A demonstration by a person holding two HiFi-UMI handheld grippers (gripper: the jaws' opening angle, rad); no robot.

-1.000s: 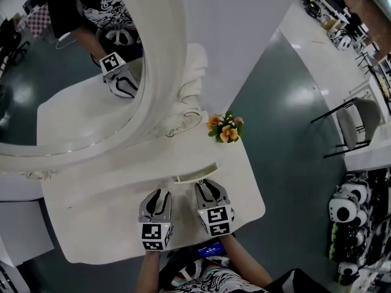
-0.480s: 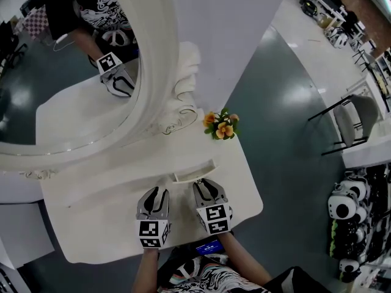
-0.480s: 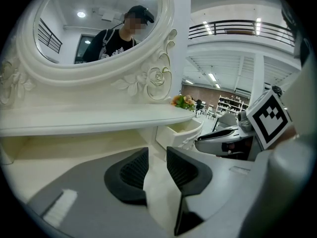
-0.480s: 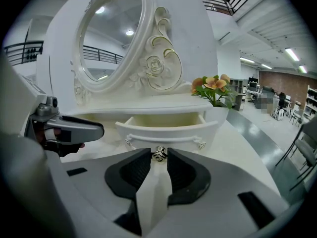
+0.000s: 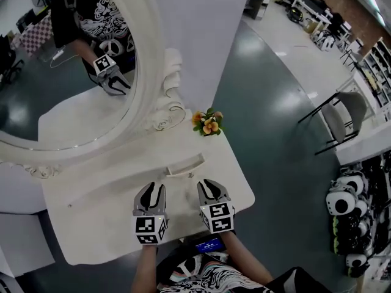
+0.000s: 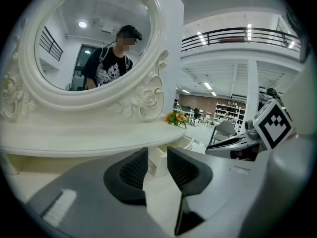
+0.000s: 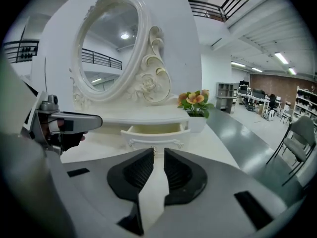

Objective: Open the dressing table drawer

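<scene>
Head view, lower centre: I am holding the left gripper (image 5: 150,193) and the right gripper (image 5: 209,189) side by side above the near part of the white dressing table (image 5: 85,218). Both are pointing toward the oval mirror (image 5: 61,78), which is filling the upper left of the frame. The drawer (image 5: 185,163) is sitting at mid-frame, just above the two grippers and below the mirror's carved frame. It is standing pulled out with its hollow showing, and neither gripper is touching it. Right gripper view: the drawer is lying open straight beyond the jaws at centre frame, with an ornate handle (image 7: 144,141) on its front. The jaws are closing with nothing between them, so this tool is gripping nothing. Left gripper view: the jaws are standing apart and released, and only a corner of the drawer is showing through the gap, beyond them and clear of them. The right gripper's marker cube (image 6: 274,124) is appearing at the right edge. A small pot of orange flowers (image 5: 206,122) is resting at the table's far right corner, just right of the mirror's scrollwork. The mirror is reflecting a person in a black printed shirt and one gripper. A chair (image 5: 342,118) is standing well apart at the right of the frame.
</scene>
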